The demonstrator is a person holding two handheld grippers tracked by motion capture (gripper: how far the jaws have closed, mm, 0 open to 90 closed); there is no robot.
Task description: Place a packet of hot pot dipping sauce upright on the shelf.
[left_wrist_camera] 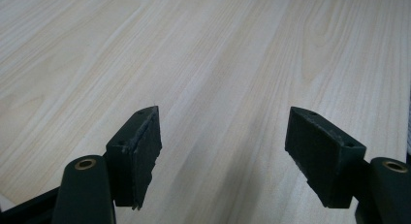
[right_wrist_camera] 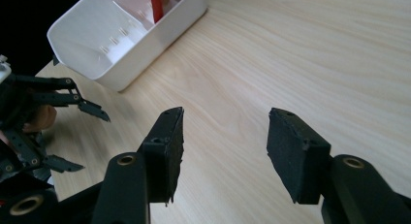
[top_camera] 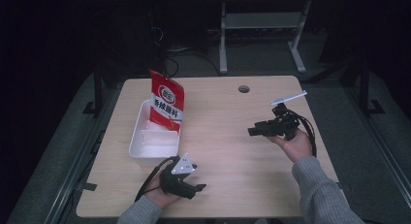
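**Both grippers empty over the bench**

The left gripper (left_wrist_camera: 223,151) hangs low at the near edge of the bench (top_camera: 232,136), jaws spread wide with only bare wood between them. The right gripper (right_wrist_camera: 223,151) is held above the right side, jaws likewise wide apart and holding nothing, aimed across the wood toward the tray (right_wrist_camera: 121,64). The white tray sits near the left edge, just beyond the left gripper. A red pouch (top_camera: 166,101) stands upright in its far end.
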